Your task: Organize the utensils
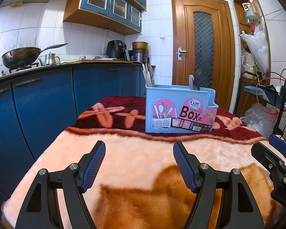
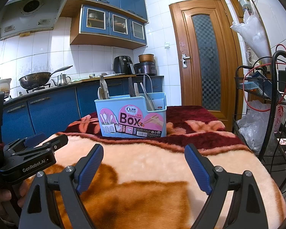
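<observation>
A light blue chopsticks box [image 1: 179,110] with a pink "Box" label stands upright on the fuzzy blanket [image 1: 139,152], ahead of both grippers; it also shows in the right wrist view [image 2: 132,114]. Spoons [image 1: 149,76] stand in its left compartment and forks [image 1: 196,79] in its right. In the right wrist view, spoons [image 2: 103,89], forks and knives [image 2: 134,90] stick up from it. My left gripper [image 1: 139,164] is open and empty over the blanket. My right gripper [image 2: 144,167] is open and empty too, to the right of the left one.
Blue kitchen cabinets [image 1: 47,99] with a wok [image 1: 21,56] and kettle run along the left. A wooden door [image 1: 202,51] is behind the table. A black wire cart [image 2: 267,114] with bags and cables stands at the right.
</observation>
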